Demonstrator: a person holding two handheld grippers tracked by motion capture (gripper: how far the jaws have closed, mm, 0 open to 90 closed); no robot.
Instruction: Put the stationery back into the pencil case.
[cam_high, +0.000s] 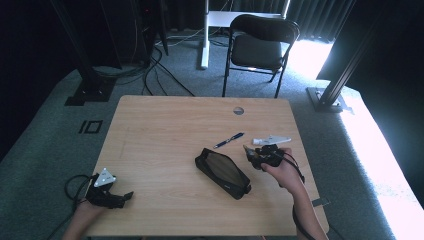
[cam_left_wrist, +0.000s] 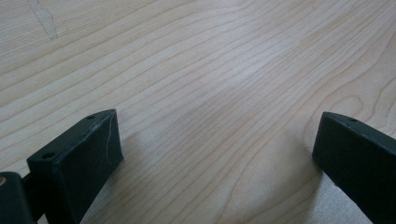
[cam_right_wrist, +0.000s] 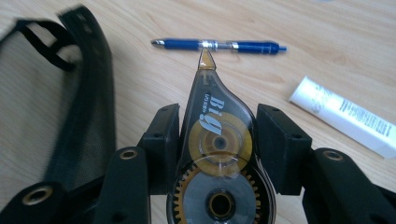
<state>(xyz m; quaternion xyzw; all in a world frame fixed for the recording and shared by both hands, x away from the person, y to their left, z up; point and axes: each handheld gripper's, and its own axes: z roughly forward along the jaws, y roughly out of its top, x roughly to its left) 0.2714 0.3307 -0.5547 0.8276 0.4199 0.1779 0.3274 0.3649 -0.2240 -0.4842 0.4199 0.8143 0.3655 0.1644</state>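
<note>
At lower left, the left gripper (cam_high: 111, 192) rests wide open on the tabletop (cam_high: 165, 145). Right of centre, beside the mesh pouch (cam_high: 222, 172), the right gripper (cam_right_wrist: 217, 140) clamps the correction tape (cam_right_wrist: 217, 154); its smooth rounded shell might slip sideways.

Clear glossy plastic correction tape dispenser (cam_right_wrist: 217, 140), black mesh-cloth pouch (cam_high: 223, 173), matt wood-grain table (cam_high: 165, 135).
</note>
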